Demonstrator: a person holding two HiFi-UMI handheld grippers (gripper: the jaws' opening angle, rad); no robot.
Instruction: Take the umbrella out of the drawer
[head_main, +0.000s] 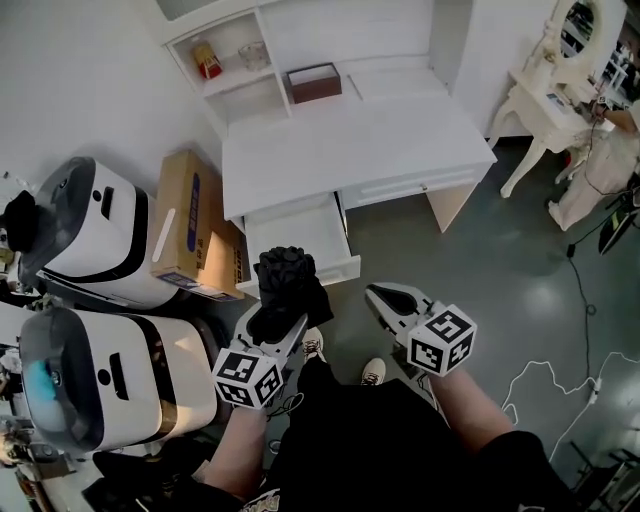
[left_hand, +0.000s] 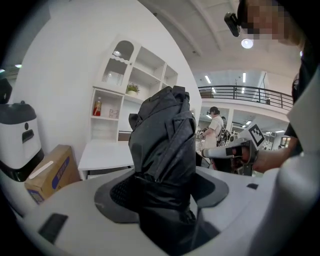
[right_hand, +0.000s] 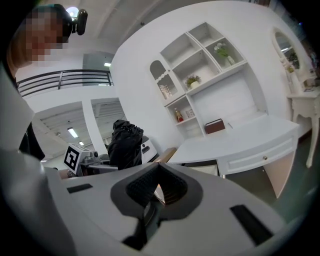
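Evidently the main step is looking finished. The left gripper (head_main: 283, 318) is clamping the folded black umbrella (head_main: 288, 282), its fingers squeezing the lower part of the bundle. The umbrella is standing upright over the near edge of the open drawer (head_main: 298, 228) of the white table (head_main: 350, 140). In the left gripper view the umbrella (left_hand: 165, 135) is rising well above the left gripper (left_hand: 162, 192), with the table sitting far behind it, so I am judging it lifted clear of the drawer. The right gripper (head_main: 385, 296) is hanging just right of the umbrella and apart from it. Its fingers are pressing together with nothing between them, as the right gripper view is showing at the right gripper (right_hand: 155, 192). What is remaining seems slight: bringing the umbrella fully away from the drawer.

The umbrella's lower end is disappearing between the fingers, so its handle is not showing. From the head view the bundle is covering the near part of the drawer, so anything lying there is staying hidden. How high the umbrella is sitting above the drawer is hard to gauge from so steep an angle.
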